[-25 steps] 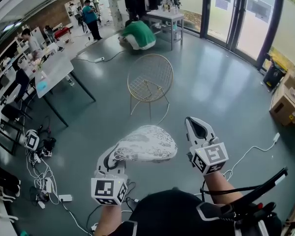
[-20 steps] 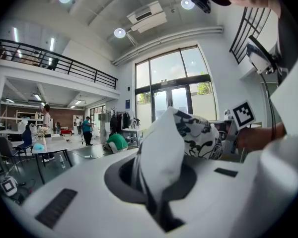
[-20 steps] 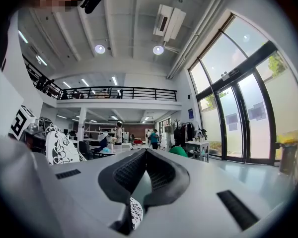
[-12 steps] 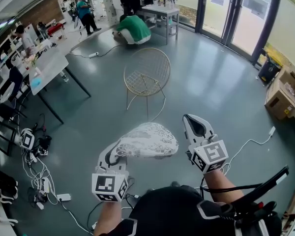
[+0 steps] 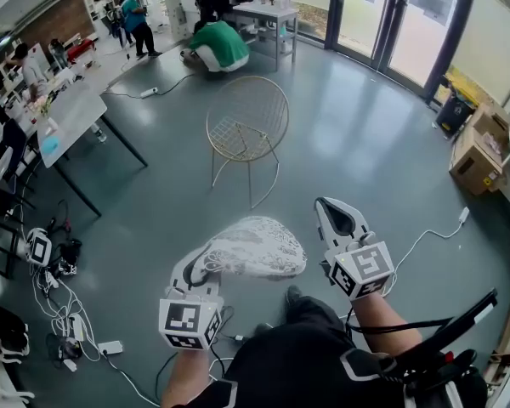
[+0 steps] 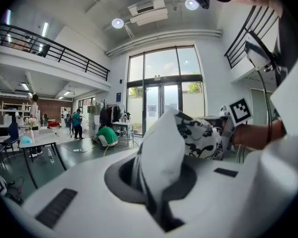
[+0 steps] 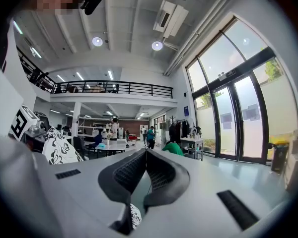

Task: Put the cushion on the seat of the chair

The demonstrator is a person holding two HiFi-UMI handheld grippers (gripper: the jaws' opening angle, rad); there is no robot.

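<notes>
Left tool (image 5: 202,272) clenched on the cushion (image 5: 255,246) at one edge, held above the floor, well short of the wire chair (image 5: 246,121); right tool (image 5: 336,215) closed, empty. Likely light, soft, floppy: worth supporting the far edge too.

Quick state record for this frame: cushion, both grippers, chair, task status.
cushion: white with black pattern, in the air, one edge clamped
left gripper: shut on cushion
right gripper: shut, nothing between its fingers, just right of the cushion with a gap showing in the head view
chair: gold wire chair standing on the floor, ahead of both grippers
seat: bare
task status: cushion not yet on the seat
</notes>
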